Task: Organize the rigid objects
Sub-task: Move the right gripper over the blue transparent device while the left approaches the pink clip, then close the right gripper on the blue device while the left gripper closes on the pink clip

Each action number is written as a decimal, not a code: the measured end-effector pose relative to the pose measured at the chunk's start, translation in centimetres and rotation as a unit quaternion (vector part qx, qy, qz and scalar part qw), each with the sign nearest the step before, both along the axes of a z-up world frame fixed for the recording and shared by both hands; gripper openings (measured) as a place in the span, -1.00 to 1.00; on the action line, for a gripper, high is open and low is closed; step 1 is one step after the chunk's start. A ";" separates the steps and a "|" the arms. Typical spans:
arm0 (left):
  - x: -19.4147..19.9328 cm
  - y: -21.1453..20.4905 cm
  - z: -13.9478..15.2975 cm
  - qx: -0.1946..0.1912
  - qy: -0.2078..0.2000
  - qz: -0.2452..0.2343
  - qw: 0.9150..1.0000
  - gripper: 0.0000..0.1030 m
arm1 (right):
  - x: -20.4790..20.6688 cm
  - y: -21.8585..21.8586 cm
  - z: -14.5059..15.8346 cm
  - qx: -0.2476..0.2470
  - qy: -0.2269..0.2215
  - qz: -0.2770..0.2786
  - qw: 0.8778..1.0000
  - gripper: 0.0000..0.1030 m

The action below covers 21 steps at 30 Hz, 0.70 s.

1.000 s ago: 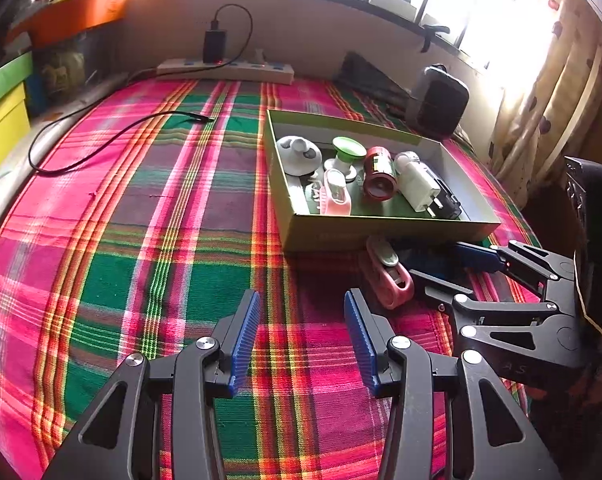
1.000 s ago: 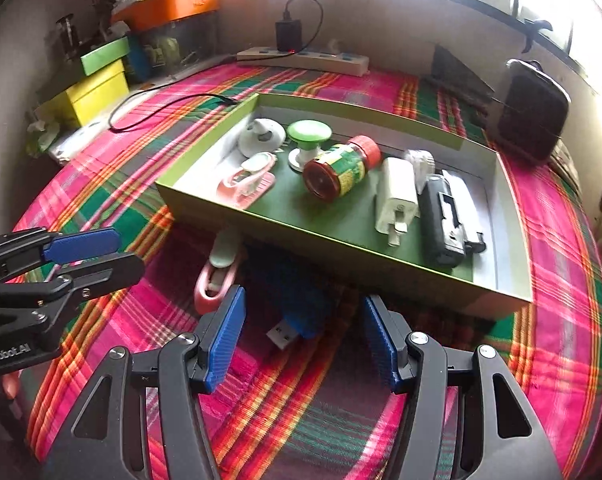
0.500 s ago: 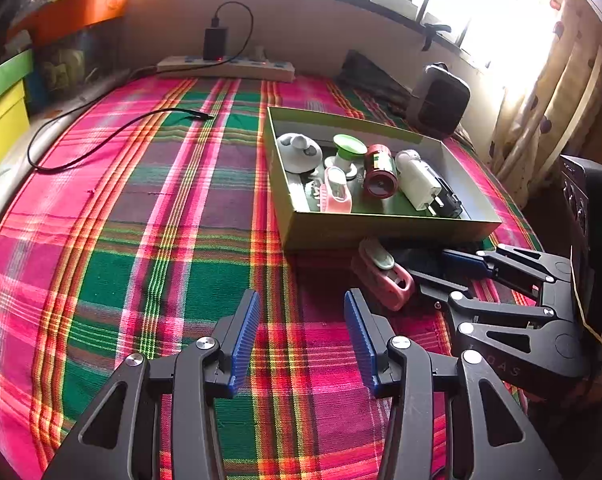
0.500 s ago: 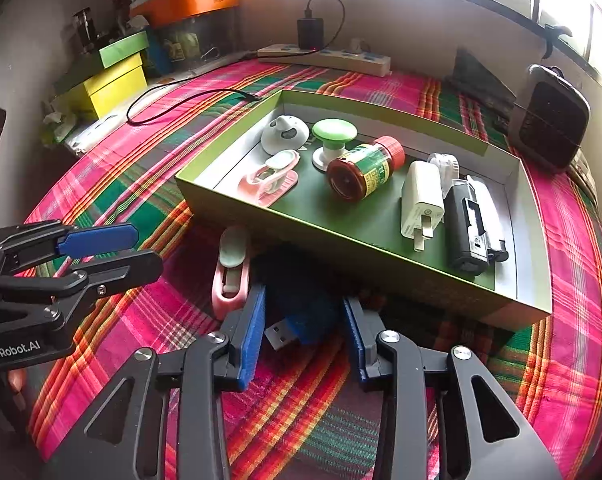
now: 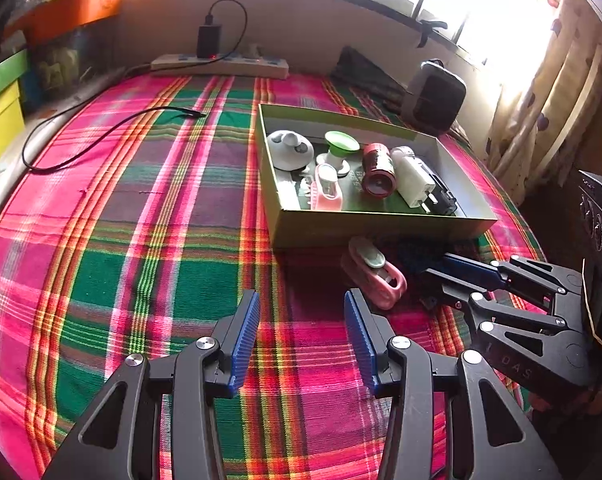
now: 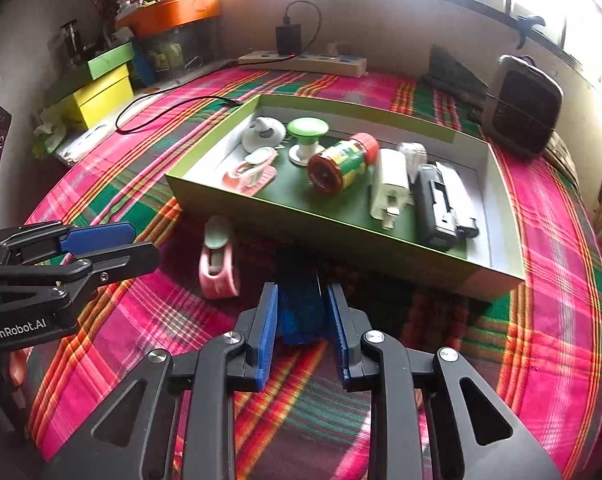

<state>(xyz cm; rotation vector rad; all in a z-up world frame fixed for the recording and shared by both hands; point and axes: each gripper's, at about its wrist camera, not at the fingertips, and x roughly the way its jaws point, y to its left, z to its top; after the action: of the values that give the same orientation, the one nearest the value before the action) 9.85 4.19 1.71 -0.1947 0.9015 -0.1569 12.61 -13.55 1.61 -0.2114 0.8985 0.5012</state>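
Blue drive point(image 6: 301, 312) sits between my right gripper point(image 6: 302, 332) pads, jaws closing on it, long axis along the fingers, just before the box point(image 6: 381, 248). Left gripper point(image 5: 301, 334) gapes empty, farther off; pink clip point(image 5: 375, 276) lies beside the drive.

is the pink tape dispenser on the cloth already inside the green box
No, the pink tape dispenser lies on the plaid cloth just outside the near wall of the green box, beside the blue item.
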 end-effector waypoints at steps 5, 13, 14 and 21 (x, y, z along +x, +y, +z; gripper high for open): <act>0.0 -0.6 0.2 -0.002 0.000 -0.006 1.000 -0.16 | -0.3 -0.5 0.0 -0.003 0.002 -0.001 1.000 -0.50; 0.7 -2.1 0.6 -0.014 0.005 -0.022 1.000 -0.10 | -0.6 -2.2 -0.1 0.013 0.009 -0.015 1.000 -0.50; 0.8 -2.3 0.6 -0.014 0.006 -0.023 1.000 -0.08 | -0.6 -2.3 -0.1 0.013 0.009 -0.016 1.000 -0.50; 1.6 -4.0 0.8 -0.005 0.010 -0.029 1.000 -0.08 | -0.6 -2.8 -0.1 0.019 0.007 -0.021 1.000 -0.50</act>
<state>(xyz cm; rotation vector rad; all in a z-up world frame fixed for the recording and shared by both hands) 11.47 0.21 2.52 -0.1792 0.9263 -0.2131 12.03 -16.36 1.51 -0.1538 0.9044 0.4820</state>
